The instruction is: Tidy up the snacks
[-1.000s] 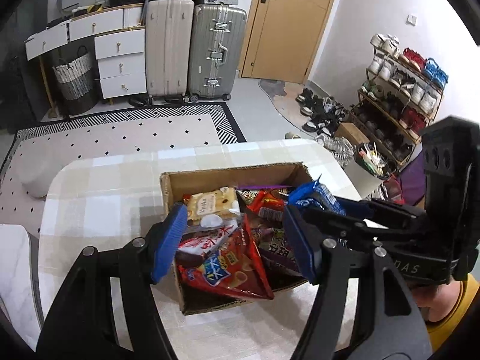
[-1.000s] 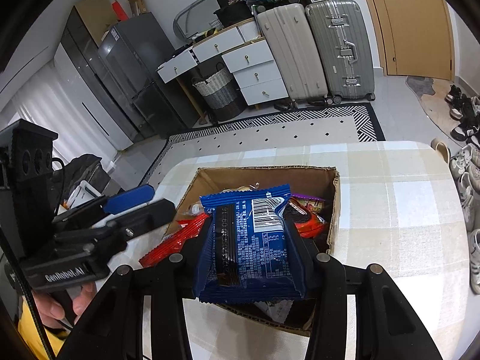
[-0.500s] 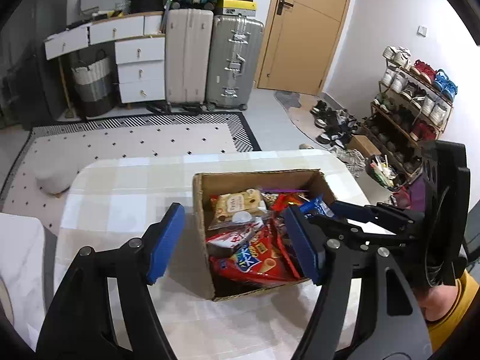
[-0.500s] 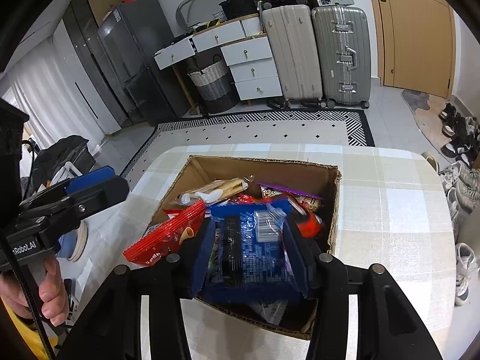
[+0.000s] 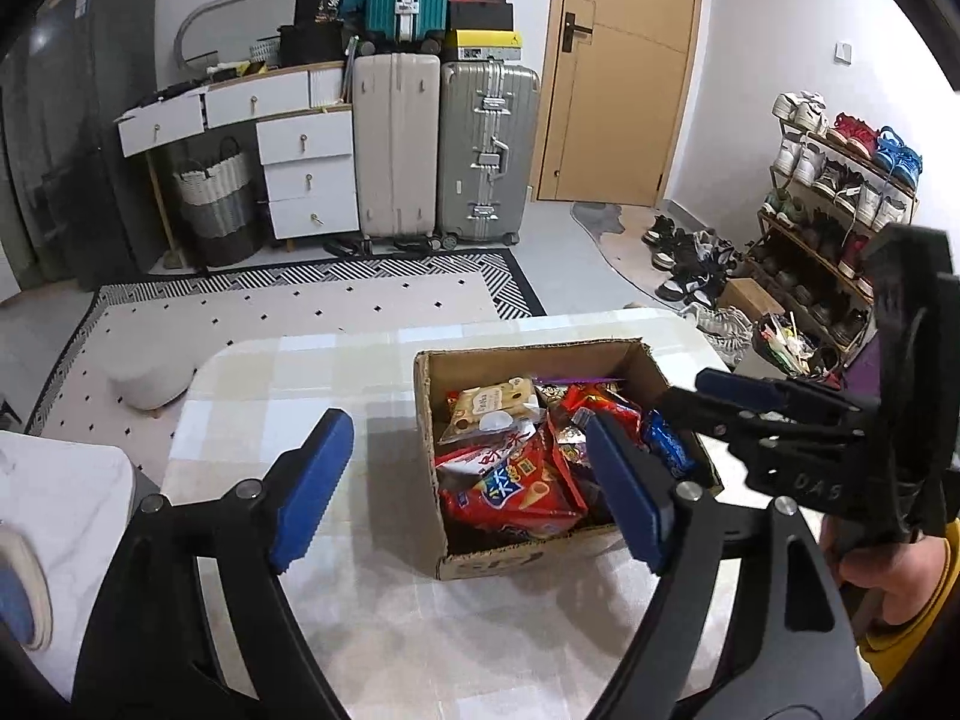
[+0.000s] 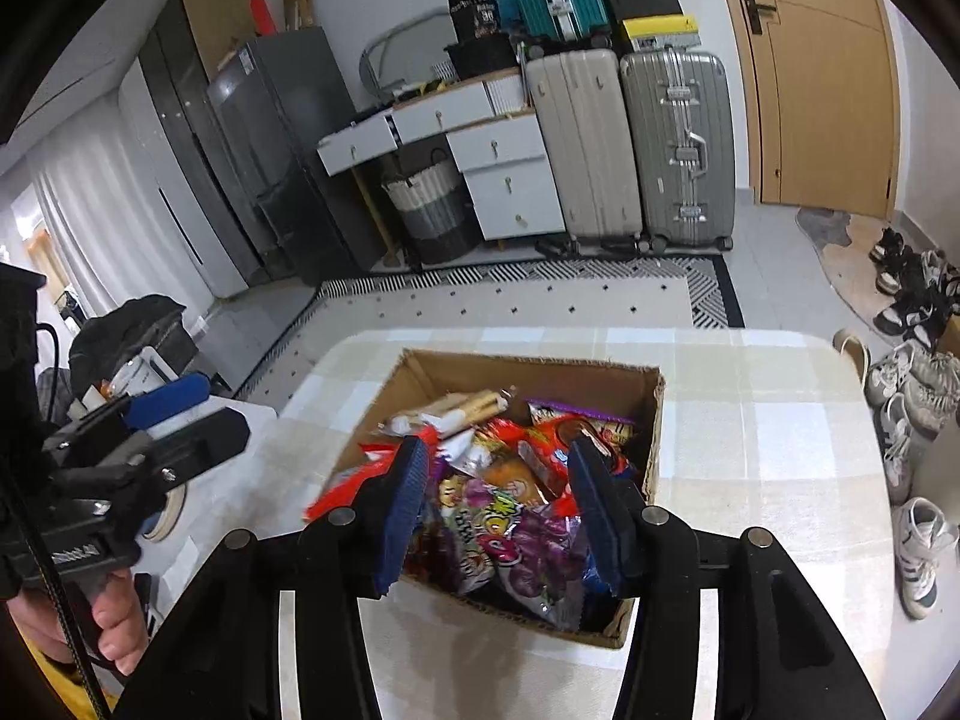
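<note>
Right wrist view: cardboard box [image 6: 654,426] heaped with snack packets [image 6: 510,516]

Ahead of your fingers sits an open cardboard box [image 5: 429,420] on the checked tabletop, flaps gone, packed with snack packets lying loose and overlapping. A red biscuit bag [image 5: 510,489] lies on top near your left tool's right finger, a pale wafer pack [image 5: 489,402] beyond it. Between your right tool's fingers you look down on a purple candy bag [image 6: 510,534], tilted against the near wall.
</note>
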Demonstrator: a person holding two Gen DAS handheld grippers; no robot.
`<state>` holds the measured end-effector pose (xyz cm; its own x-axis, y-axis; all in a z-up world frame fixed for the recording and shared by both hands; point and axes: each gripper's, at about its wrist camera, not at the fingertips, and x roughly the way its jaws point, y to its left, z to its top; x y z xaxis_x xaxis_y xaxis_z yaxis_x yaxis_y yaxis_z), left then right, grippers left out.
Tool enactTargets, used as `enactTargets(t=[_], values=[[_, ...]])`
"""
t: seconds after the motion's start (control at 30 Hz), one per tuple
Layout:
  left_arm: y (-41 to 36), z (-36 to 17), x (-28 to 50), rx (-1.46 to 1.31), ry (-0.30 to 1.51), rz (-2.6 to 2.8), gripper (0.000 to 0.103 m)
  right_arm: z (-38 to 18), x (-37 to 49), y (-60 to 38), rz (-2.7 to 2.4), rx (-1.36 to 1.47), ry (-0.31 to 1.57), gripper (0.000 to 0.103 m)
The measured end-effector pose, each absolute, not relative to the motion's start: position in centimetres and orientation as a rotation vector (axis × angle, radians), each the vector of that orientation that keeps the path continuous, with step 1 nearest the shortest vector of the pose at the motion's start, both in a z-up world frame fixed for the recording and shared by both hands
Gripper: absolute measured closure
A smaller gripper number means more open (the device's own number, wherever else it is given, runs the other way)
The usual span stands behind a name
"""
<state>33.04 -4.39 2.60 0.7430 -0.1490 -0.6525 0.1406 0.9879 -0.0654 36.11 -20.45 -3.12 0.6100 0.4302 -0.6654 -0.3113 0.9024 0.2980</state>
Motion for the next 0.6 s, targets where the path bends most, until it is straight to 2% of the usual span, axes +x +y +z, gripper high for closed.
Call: enactTargets(t=[0.27, 0.37, 0.43, 0.5, 0.53, 0.6], values=[[-3.8, 6.4, 27.9, -0.02, 0.64, -0.129, 0.021, 2.0, 30.7, -20.3, 0.465, 0.14, 0.673, 0.051], [-3.8, 8.1, 25.1, -0.021, 0.605, -0.126, 0.019, 3.9, 27.8, -20.2, 0.479, 0.125, 0.612, 0.038], [-3.9, 9.2, 22.8, -0.021, 0.579, -0.126, 0.017, 5.3, 25.4, -20.3, 0.491, 0.116, 0.558, 0.035], [-3.7, 10.1, 20.8, -0.022, 0.56, -0.123, 0.011, 6.4, 22.9, -20.3, 0.502, 0.11, 0.511, 0.029], [-3.7, 10.5, 19.6, -0.025, 0.545, -0.123, 0.002, 6.9, 21.7, -20.4, 0.504, 0.11, 0.488, 0.023], [-3.4, 11.4, 16.9, -0.034, 0.502, -0.121, 0.0, 7.8, 19.1, -20.6, 0.513, 0.112, 0.437, 0.019]])
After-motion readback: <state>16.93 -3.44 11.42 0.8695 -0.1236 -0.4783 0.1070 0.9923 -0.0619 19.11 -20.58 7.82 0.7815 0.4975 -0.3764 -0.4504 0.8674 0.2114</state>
